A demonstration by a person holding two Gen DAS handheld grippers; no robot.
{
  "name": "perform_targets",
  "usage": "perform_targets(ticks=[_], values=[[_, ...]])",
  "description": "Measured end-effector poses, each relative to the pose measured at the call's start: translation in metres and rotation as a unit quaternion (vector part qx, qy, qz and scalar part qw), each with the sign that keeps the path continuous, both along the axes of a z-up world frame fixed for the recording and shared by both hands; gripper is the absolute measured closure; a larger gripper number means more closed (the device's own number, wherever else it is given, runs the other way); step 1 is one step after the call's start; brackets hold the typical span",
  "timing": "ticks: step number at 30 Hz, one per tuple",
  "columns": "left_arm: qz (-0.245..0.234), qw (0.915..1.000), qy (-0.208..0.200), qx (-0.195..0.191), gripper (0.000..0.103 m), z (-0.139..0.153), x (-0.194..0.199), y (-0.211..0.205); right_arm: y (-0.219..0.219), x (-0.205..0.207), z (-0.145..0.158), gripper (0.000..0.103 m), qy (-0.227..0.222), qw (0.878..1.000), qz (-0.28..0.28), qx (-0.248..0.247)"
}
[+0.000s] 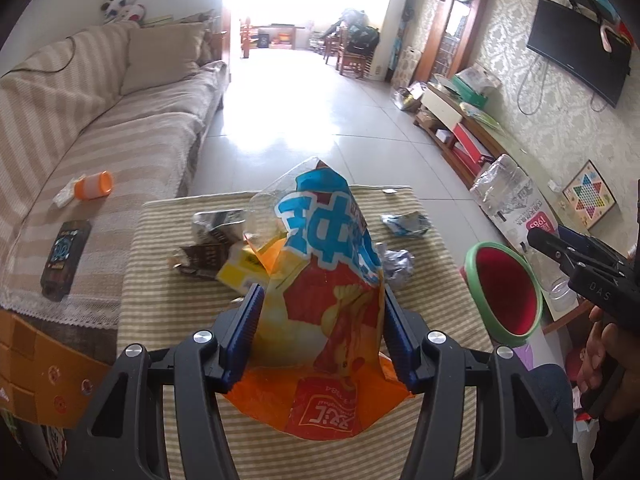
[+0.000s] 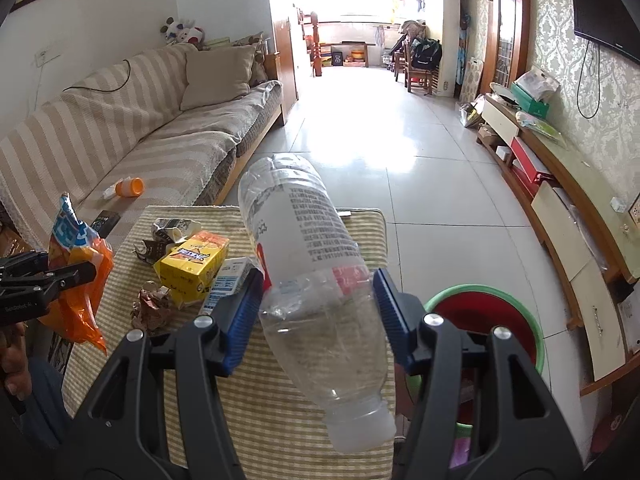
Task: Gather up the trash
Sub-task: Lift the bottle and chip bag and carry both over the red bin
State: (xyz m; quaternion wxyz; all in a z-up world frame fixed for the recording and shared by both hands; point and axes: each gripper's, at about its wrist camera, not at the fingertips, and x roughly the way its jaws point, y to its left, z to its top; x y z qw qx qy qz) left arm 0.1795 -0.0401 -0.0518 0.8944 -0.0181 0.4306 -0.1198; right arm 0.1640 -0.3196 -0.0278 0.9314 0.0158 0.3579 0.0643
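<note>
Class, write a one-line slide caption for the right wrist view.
Right tongs grip a clear plastic bottle above the striped table, beside the red bin.

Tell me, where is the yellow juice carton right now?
The yellow juice carton lies on the striped table cloth, left of centre in the right wrist view, between a crumpled brown wrapper and a small white-and-blue box.

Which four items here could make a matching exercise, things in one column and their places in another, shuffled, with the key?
Things:
1. orange and blue crinkly snack bag
2. clear plastic bottle
3. yellow drink carton
4. orange-capped small container

Places:
A. on the beige striped sofa
B. between the right gripper pads
C. lying on the striped tablecloth
D. between the left gripper pads

Pairs: 1-D, 2-B, 3-C, 4-A
</note>
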Motion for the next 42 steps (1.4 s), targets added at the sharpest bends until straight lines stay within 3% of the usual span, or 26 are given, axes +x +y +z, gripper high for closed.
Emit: perform_targets(ticks=[15,28,34,42], values=[[-0.118,0.9930,0.000,-0.002,0.049,0.004,0.032,-0.159,-0.128,-0.013,-0.007,0.048,0.000,0.995,-0.101,0.021],[-0.200,0.9792,0.030,-0.011,0.049,-0.032,0.047,-0.295,-0.220,-0.020,-0.041,0.048,0.025,0.986,-0.162,0.040],[-0.218,0.9749,0.041,-0.018,0.049,-0.039,0.057,-0.328,-0.239,-0.015,-0.052,0.048,0.030,0.983,-0.173,0.046],[-0.224,0.9729,0.053,-0.020,0.049,-0.048,0.069,-0.341,-0.241,-0.012,-0.062,0.048,0.034,0.982,-0.176,0.055]])
